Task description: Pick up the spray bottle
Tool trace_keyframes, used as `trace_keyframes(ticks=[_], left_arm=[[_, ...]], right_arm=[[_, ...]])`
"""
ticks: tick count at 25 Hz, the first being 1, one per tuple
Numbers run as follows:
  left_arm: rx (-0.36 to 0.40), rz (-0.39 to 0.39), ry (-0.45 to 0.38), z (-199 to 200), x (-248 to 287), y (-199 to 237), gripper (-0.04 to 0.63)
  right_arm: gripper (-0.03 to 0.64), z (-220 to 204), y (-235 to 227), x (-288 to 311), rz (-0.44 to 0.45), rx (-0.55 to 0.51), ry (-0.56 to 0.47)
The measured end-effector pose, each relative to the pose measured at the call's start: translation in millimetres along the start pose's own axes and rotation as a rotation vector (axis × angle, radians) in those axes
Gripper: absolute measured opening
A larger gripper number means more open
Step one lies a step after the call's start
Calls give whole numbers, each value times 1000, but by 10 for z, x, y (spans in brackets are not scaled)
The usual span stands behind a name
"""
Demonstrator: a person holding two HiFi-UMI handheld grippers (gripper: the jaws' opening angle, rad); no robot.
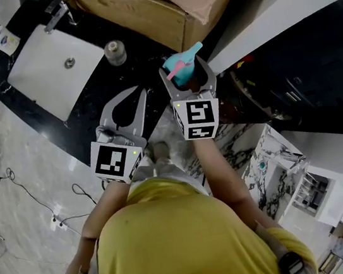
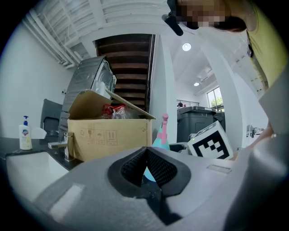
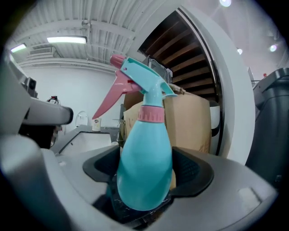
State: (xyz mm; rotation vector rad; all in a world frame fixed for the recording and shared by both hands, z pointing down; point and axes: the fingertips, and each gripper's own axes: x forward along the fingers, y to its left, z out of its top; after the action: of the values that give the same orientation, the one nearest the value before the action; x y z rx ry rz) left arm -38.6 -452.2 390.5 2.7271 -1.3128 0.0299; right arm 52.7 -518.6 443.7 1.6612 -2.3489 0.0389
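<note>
Between my right gripper's (image 1: 188, 76) jaws sits the spray bottle (image 3: 145, 162), clamped low on its belly; the grasp looks done, the lift remains; whether its base has left the black counter (image 1: 147, 60) I cannot tell; it stands upright, teal, with pink collar and trigger; my left gripper (image 2: 145, 168) is closed and empty; beyond, a cardboard box (image 2: 110, 137).

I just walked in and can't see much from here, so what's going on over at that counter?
A person in a yellow shirt is working with two handheld grippers at a black counter, next to a white sink. The right gripper has its jaws closed against the sides of a teal plastic spray bottle with a pink trigger, in front of a brown cardboard box. Whether the bottle is off the counter can't be told. The left gripper is shut and empty beside it.
</note>
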Motion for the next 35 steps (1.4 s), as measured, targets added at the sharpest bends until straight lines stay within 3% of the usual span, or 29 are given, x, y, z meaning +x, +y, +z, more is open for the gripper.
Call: trace_keyframes(ticks=[16,22,35], left_arm=[[51,49,-11,193,-141,-64,0],[61,56,-21,262,-195,-63,0],[66,48,-22,277,-288,-72,0]], right_arm=[[354,705,-153,-990,-146,19,-80],[354,694,-194,-1223,-198,31,-94],[354,572,-126,-1241,-189,35,-75]])
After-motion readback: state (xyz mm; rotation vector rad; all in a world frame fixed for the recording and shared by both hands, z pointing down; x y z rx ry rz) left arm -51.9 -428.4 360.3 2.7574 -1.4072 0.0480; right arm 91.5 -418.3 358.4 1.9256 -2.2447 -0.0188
